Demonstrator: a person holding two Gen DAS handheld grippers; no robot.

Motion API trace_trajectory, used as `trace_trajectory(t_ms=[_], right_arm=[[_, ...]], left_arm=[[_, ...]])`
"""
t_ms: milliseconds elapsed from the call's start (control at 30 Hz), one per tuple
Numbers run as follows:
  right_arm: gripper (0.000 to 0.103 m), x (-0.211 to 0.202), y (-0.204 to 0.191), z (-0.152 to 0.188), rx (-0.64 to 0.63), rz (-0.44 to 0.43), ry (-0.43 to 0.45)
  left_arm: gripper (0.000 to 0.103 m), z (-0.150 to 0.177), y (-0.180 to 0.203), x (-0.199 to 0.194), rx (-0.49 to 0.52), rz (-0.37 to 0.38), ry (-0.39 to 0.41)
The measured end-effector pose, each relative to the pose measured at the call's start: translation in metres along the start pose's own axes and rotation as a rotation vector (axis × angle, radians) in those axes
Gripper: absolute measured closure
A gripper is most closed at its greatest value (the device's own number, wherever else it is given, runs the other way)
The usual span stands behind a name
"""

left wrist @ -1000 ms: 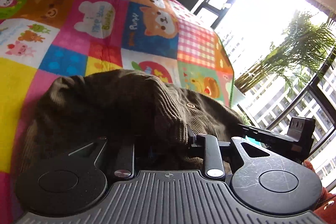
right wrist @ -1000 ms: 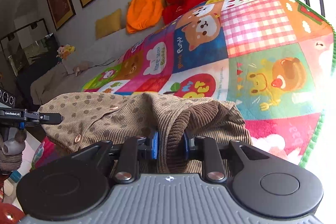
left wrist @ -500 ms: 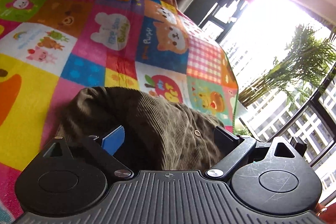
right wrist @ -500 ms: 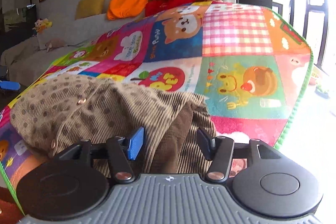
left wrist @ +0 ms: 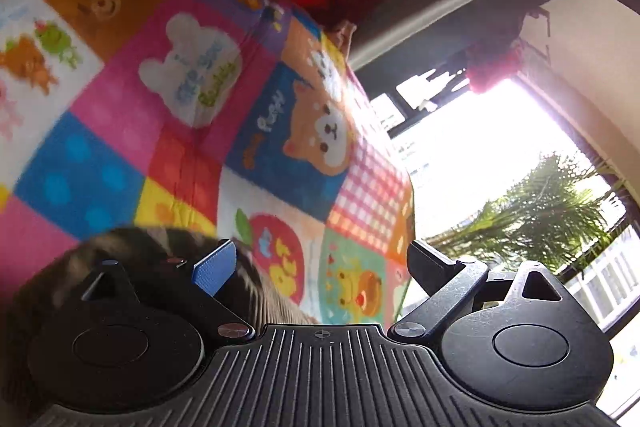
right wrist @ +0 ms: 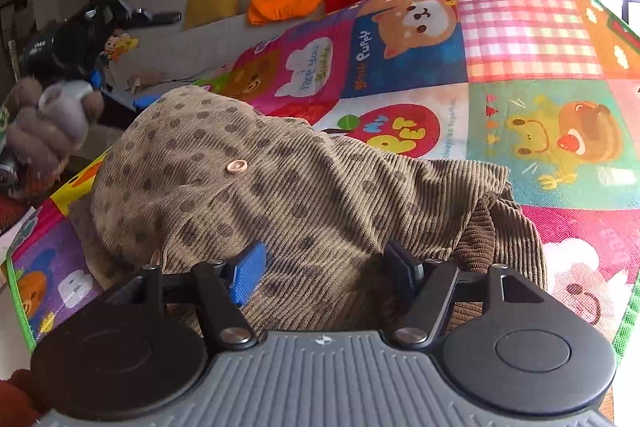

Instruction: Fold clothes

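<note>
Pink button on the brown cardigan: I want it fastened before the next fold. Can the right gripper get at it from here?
Probably yes. The button lies exposed on top of the cardigan, just ahead of the right gripper, whose jaws are opening over the cloth. Nothing covers it.

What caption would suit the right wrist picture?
Right gripper, jaws opening, above a folded brown dotted corduroy garment on a cartoon-animal play mat.
</note>
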State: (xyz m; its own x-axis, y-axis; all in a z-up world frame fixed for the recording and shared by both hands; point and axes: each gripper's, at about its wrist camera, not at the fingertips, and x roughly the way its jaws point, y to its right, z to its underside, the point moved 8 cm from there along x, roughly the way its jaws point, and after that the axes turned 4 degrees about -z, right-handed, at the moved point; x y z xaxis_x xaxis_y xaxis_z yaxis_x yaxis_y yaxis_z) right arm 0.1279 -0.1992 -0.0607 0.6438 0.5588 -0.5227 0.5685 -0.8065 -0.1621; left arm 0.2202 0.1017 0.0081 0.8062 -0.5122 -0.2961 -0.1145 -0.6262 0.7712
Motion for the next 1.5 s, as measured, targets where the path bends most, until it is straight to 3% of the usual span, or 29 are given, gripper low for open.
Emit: trace_trajectory(t_ms=[167,300,400,467,533,633,667,733,833,933,1000,1100,1300,1500], right_arm=[[0.032,0.000,0.001,0.002,0.010,-0.020,0.003],[0.020,0.004,-0.004,0.003,-0.019,-0.027,-0.002],[0.020,0.004,-0.005,0.003,-0.025,-0.026,-0.003],[0.019,0.003,-0.002,0.002,-0.006,-0.033,-0.004],[0.019,0.000,0.000,0.000,0.020,-0.046,-0.010],[0.010,-0.012,0.005,-0.012,0.059,-0.092,-0.001],[0.002,-0.016,0.009,-0.019,0.049,-0.082,0.009],[0.000,-0.018,0.019,-0.033,0.018,-0.037,0.025],[0.000,0.000,0.044,-0.047,-0.011,0.065,-0.008],[0.000,0.031,0.073,-0.036,-0.037,0.193,-0.137],[0.000,0.042,0.082,-0.025,-0.021,0.176,-0.175],[0.000,0.039,0.088,-0.026,0.023,0.141,-0.161],[0.000,0.021,0.096,-0.066,0.014,0.158,-0.025],[0.000,0.051,0.111,-0.083,-0.098,0.256,-0.054]], left_arm=[[0.007,-0.017,0.004,-0.030,0.102,-0.107,0.054],[0.002,0.020,0.035,-0.029,0.179,0.023,-0.046],[0.000,0.063,0.046,-0.001,0.175,0.111,-0.172],[0.000,0.089,0.039,0.022,0.179,0.065,-0.236],[0.000,0.110,0.024,0.041,0.211,-0.043,-0.277],[0.000,0.123,0.007,0.049,0.251,-0.120,-0.278],[0.000,0.123,0.004,0.047,0.261,-0.130,-0.269],[0.000,0.120,0.000,0.041,0.265,-0.156,-0.258],[0.000,0.113,-0.006,0.020,0.222,-0.207,-0.244],[0.000,0.109,-0.007,-0.010,0.165,-0.241,-0.240],[0.000,0.116,-0.003,-0.037,0.080,-0.196,-0.265],[0.000,0.137,-0.001,-0.062,-0.111,-0.085,-0.344],[0.000,0.168,-0.011,-0.064,-0.158,-0.165,-0.386],[0.001,0.161,-0.015,-0.039,-0.124,-0.180,-0.361]])
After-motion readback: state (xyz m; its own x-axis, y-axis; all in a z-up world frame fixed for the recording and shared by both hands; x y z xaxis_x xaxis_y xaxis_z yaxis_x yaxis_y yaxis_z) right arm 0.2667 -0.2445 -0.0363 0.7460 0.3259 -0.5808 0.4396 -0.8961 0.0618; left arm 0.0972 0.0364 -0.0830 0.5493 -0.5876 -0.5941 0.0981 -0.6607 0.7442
